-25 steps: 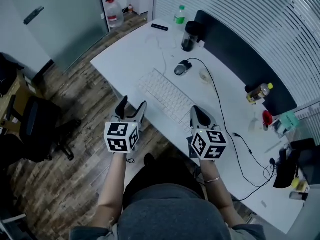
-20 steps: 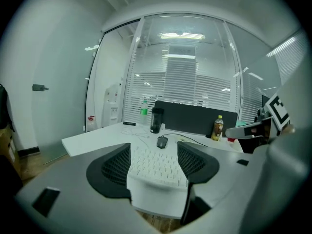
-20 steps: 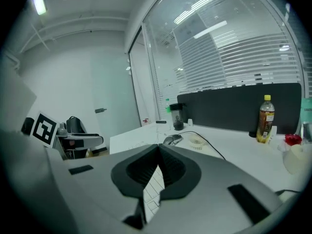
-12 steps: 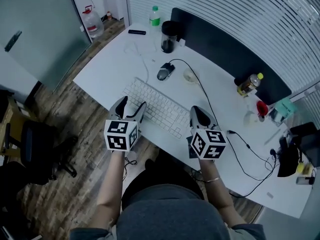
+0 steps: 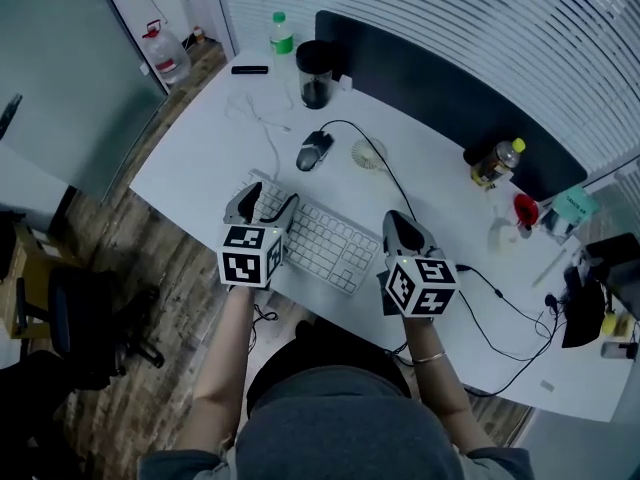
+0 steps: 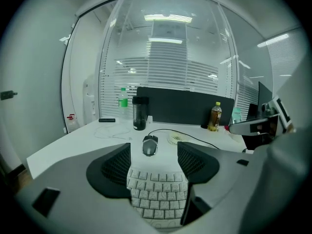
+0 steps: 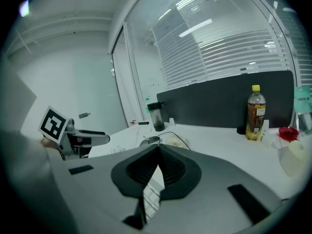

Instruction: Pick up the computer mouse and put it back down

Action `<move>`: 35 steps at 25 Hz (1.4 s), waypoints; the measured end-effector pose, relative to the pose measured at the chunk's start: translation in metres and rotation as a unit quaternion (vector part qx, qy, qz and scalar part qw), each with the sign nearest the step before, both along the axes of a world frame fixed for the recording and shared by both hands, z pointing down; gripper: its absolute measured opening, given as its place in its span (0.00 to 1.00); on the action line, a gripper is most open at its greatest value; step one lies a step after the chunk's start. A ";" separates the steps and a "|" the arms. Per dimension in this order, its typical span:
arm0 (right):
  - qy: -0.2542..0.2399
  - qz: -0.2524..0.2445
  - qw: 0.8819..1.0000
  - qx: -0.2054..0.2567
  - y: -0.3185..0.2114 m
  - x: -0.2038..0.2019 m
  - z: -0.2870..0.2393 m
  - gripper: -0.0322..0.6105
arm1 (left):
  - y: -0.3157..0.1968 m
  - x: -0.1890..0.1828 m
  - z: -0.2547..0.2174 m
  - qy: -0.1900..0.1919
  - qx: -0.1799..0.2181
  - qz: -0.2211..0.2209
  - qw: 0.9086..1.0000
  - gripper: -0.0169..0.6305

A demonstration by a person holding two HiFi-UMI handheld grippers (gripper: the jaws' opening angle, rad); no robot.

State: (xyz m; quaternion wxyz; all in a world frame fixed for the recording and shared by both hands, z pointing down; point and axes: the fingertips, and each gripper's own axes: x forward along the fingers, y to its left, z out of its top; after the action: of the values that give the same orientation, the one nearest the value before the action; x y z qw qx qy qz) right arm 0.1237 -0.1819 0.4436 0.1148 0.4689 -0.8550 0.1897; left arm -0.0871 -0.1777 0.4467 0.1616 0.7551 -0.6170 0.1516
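Observation:
A grey and black computer mouse [image 5: 313,151] lies on the white desk [image 5: 200,158] beyond a white keyboard [image 5: 318,238], its black cable running off to the right. My left gripper [image 5: 265,200] hovers over the keyboard's left end, open, with nothing held. In the left gripper view the mouse [image 6: 149,145] shows straight ahead between the parted jaws of that gripper [image 6: 154,152]. My right gripper [image 5: 403,220] is near the keyboard's right end, shut and empty. In the right gripper view the mouse [image 7: 151,140] peeks just over the closed tips of that gripper [image 7: 158,147].
A dark tumbler [image 5: 315,73], a green-capped bottle [image 5: 281,33] and a black handset [image 5: 249,69] stand at the back left. A round white disc [image 5: 368,154] lies right of the mouse. A tea bottle [image 5: 495,163], a red cup [image 5: 524,211] and a dark partition [image 5: 440,88] lie to the right.
Both grippers have moved forward from the desk's front edge to over the keyboard. The mouse has stayed in its place on the desk.

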 end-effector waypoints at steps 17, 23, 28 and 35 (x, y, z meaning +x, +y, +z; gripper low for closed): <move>-0.011 0.049 0.998 -0.037 -0.032 0.028 0.029 0.06 | -0.099 0.026 0.033 -0.053 -0.047 0.054 0.996 0.47; -0.011 0.058 0.997 -0.045 -0.037 0.032 0.035 0.06 | -0.125 0.029 0.048 -0.062 -0.065 0.066 0.994 0.47; -0.010 0.064 0.997 -0.048 -0.039 0.034 0.039 0.06 | -0.143 0.029 0.065 -0.066 -0.086 0.071 0.992 0.47; -0.004 0.067 0.996 -0.057 -0.039 0.037 0.045 0.06 | -0.163 0.033 0.089 -0.086 -0.119 0.078 0.986 0.47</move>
State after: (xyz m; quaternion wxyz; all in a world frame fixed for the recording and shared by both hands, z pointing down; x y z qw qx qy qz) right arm 0.1608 -0.2212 0.4883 0.1246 0.5168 -0.8100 0.2475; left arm -0.0539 -0.3409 0.5355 0.1839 0.7605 -0.5456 0.3003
